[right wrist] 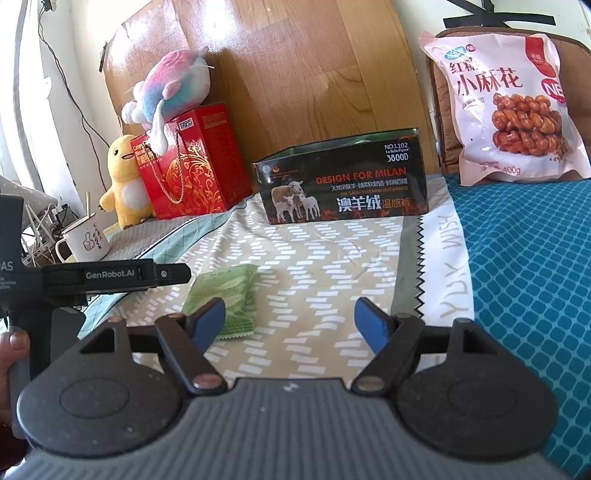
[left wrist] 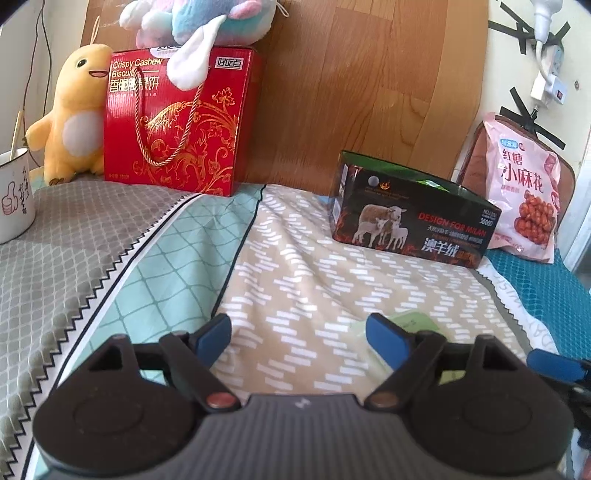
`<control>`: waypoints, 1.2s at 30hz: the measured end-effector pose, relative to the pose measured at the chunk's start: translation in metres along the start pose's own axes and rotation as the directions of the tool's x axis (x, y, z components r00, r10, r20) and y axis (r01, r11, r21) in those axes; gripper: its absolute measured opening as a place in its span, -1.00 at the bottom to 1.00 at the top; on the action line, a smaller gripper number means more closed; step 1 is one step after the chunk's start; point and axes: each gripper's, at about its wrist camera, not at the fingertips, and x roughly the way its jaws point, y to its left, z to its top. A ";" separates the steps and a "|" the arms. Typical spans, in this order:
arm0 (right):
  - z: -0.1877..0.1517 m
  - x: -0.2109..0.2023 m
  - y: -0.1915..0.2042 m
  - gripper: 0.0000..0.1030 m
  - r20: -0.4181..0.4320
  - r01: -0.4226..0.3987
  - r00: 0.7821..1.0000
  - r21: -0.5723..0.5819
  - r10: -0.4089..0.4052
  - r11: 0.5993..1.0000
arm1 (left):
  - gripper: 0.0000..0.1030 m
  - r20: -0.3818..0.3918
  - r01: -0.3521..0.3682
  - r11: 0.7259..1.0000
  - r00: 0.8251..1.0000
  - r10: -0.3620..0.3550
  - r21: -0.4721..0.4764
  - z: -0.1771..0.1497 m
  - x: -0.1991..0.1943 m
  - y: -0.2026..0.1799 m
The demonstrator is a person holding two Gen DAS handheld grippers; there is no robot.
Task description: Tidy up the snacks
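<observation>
Blue pads of the left gripper stand wide apart above the patterned bed sheet, holding nothing. Just beside its right finger lies a green snack packet, flat on the sheet; in the right wrist view that packet sits at the left finger of the right gripper, whose jaws are likewise spread and empty. Farther off, near the middle, an open black box printed with sheep stands upright against the wooden headboard. To its right a pink snack bag leans on a brown cushion. At far left sit a red biscuit box with a pastel plush toy on top, a yellow plush duck touching it, and a white mug.
</observation>
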 end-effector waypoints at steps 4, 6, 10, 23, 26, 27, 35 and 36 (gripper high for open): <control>0.000 0.000 0.000 0.56 0.002 0.001 1.000 0.000 -0.001 1.000 | 0.61 0.004 0.005 1.000 1.000 -0.005 -0.005 0.000 0.000 0.001; 0.000 0.000 0.000 0.56 0.002 0.001 1.000 0.000 -0.001 1.000 | 0.61 0.008 0.007 1.000 1.000 -0.007 -0.008 0.000 -0.001 0.001; 0.000 0.000 0.000 0.57 0.001 0.001 1.000 0.000 -0.001 1.000 | 0.62 0.017 0.011 1.000 1.000 -0.011 -0.009 0.000 -0.003 0.001; 0.000 0.000 -0.001 0.59 0.000 -0.001 1.000 -0.001 0.001 1.000 | 0.63 0.024 0.021 1.000 0.999 -0.021 -0.010 -0.001 -0.004 0.000; 0.000 0.000 -0.001 0.61 0.001 -0.001 1.000 -0.001 0.001 1.000 | 0.64 0.024 0.023 1.000 0.999 -0.022 -0.012 -0.001 -0.004 0.000; 0.000 0.000 -0.001 0.61 0.001 -0.001 1.000 -0.002 0.001 1.000 | 0.64 0.023 0.023 1.000 0.999 -0.023 -0.013 -0.001 -0.004 0.000; 0.000 0.000 -0.001 0.63 0.000 0.000 1.000 -0.001 0.000 1.000 | 0.65 0.022 0.024 1.000 0.999 -0.024 -0.017 -0.001 -0.004 0.001; 0.000 0.000 -0.001 0.63 0.000 0.001 1.000 -0.001 -0.001 1.000 | 0.67 0.022 0.024 1.000 0.999 -0.024 -0.017 -0.001 -0.004 0.001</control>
